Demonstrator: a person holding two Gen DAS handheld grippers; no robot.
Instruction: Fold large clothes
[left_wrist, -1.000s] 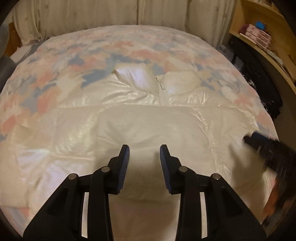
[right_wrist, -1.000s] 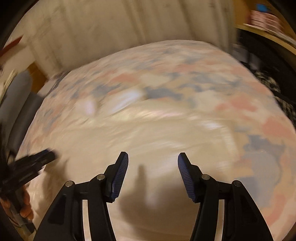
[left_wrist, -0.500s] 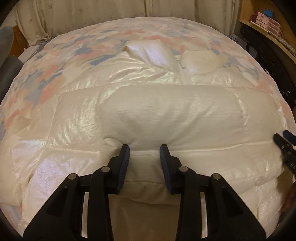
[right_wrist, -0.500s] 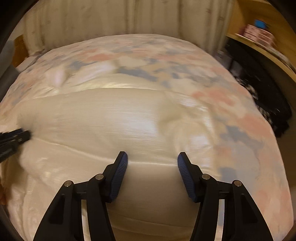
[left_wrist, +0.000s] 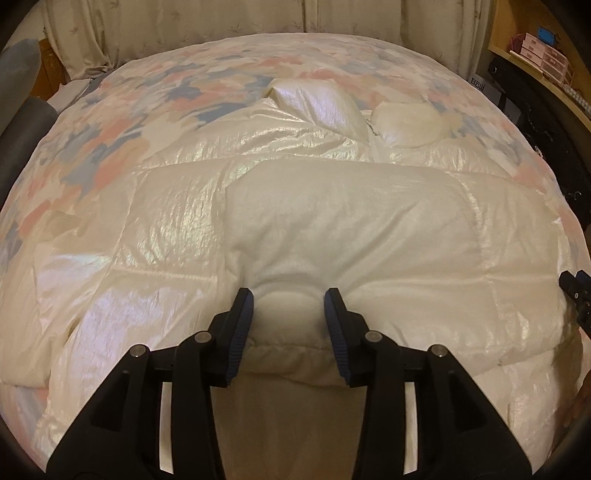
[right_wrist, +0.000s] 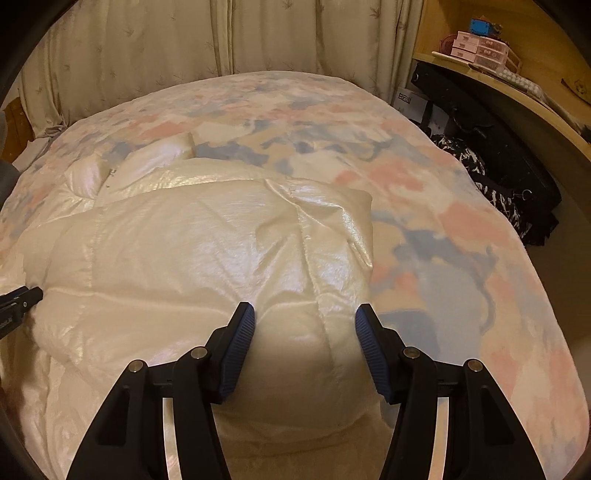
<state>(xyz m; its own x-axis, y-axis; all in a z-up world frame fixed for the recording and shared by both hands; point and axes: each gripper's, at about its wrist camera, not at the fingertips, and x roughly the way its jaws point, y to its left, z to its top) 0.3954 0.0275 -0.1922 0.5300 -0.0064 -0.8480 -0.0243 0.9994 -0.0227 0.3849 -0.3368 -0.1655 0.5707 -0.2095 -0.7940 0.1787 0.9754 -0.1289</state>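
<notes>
A shiny cream puffer jacket (left_wrist: 332, 229) lies spread on the bed, collar at the far side, sleeves folded across its body. My left gripper (left_wrist: 289, 308) is open, its jaws on either side of a bulge of the jacket's near fold edge. My right gripper (right_wrist: 305, 325) is open and straddles the puffy near edge of the jacket (right_wrist: 221, 251) at its right side. The right gripper's tip shows at the right edge of the left wrist view (left_wrist: 574, 291). The left gripper's tip shows at the left edge of the right wrist view (right_wrist: 18, 299).
The bed has a pastel pink and blue patterned cover (right_wrist: 424, 192). Curtains (right_wrist: 221, 37) hang behind the bed. A wooden shelf (right_wrist: 517, 85) with small drawers and dark bags (right_wrist: 498, 147) stands on the right. A grey object (left_wrist: 22, 118) sits at the left.
Both grippers have moved forward and down onto the jacket's near edge. The fabric now bulges between each pair of fingers. The jaws stay open.
</notes>
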